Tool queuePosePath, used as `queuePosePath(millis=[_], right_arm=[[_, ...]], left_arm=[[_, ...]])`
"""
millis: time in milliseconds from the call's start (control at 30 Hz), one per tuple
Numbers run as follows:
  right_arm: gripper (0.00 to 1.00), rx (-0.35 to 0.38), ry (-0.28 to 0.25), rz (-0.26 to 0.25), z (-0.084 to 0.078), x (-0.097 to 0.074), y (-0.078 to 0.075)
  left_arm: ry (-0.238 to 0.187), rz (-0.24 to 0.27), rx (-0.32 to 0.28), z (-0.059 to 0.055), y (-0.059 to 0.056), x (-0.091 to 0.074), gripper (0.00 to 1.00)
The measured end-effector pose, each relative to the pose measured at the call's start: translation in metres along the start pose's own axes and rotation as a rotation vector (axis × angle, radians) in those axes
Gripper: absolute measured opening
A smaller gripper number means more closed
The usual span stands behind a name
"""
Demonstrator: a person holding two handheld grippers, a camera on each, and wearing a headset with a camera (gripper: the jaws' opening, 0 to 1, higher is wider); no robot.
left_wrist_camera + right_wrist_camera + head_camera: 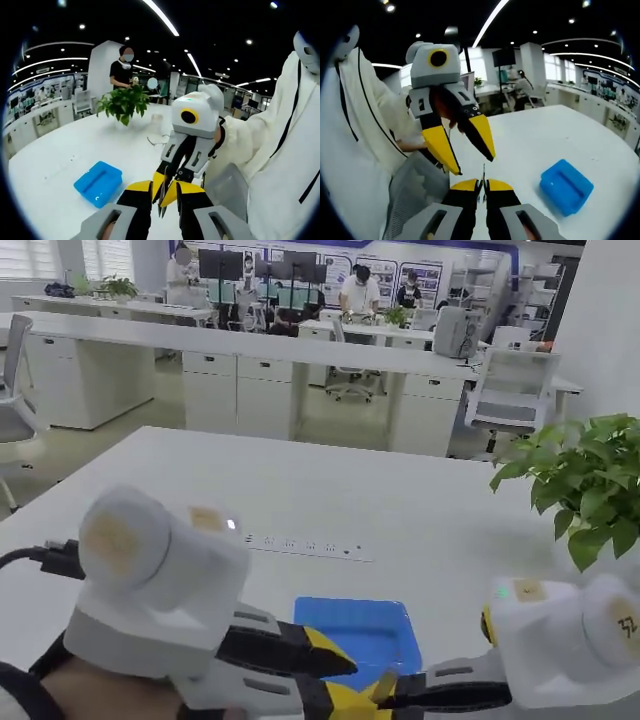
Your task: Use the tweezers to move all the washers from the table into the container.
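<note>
- We see the tweezers (483, 172) as a thin metal sliver rising from between the jaws at the bottom centre of the right gripper view.
- The right hand-held gripper (483, 186) has its yellow tips pressed together on the tweezers.
- In the same view, the left hand-held gripper (472, 162) comes in from the upper left. Its jaws are spread and its tips hang just above the tweezers, holding nothing.
- The blue container (350, 603) sits at the lower centre of the head view, just beyond both sets of jaws, on the white surface (300, 480).
- We cannot make out any washers.
- A white power strip (305, 547) lies above the container in the frame.
- A leafy plant (585, 480) stands at the right edge.
</note>
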State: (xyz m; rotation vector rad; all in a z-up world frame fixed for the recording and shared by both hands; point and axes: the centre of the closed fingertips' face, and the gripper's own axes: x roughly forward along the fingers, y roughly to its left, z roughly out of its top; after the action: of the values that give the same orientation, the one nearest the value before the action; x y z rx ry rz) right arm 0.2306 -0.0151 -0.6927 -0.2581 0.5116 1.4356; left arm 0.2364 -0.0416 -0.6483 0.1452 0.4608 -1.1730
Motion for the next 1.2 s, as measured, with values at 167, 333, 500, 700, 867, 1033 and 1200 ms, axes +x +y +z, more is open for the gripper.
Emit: queuePosePath(millis=[167, 333, 500, 700, 867, 1033, 1200], right_arm=[[0.02, -0.031, 0.059, 0.023, -0.008, 0.003, 0.006], [0.02, -0.041, 0.105, 0.049, -0.018, 0.007, 0.012], [0.02, -0.041, 0.134, 0.056, -0.026, 0.007, 0.012], [0.02, -0.04, 0.151, 0.066, -0.031, 0.009, 0.012], [0.04, 0.056, 0.1, 0.059, -0.03, 0.012, 0.01], [0.06, -0.008, 0.045, 0.02, -0.03, 0.011, 0.006], [0.07, 0.064, -0.034, -0.001, -0.03, 0.009, -0.003]], left_arm=[[0.014, -0.041, 0.006, -0.005, -0.005, 0.007, 0.11], [0.016, -0.073, 0.041, -0.008, -0.011, 0.014, 0.05], [0.037, -0.093, 0.094, -0.012, -0.016, 0.017, 0.0], [0.063, -0.11, 0.108, -0.015, -0.016, 0.021, 0.0], [0.119, -0.109, 0.083, -0.017, -0.011, 0.021, 0.0], [0.096, -0.117, 0.087, -0.006, -0.007, 0.016, 0.0], [0.102, -0.123, 0.127, -0.002, -0.007, 0.015, 0.0]])
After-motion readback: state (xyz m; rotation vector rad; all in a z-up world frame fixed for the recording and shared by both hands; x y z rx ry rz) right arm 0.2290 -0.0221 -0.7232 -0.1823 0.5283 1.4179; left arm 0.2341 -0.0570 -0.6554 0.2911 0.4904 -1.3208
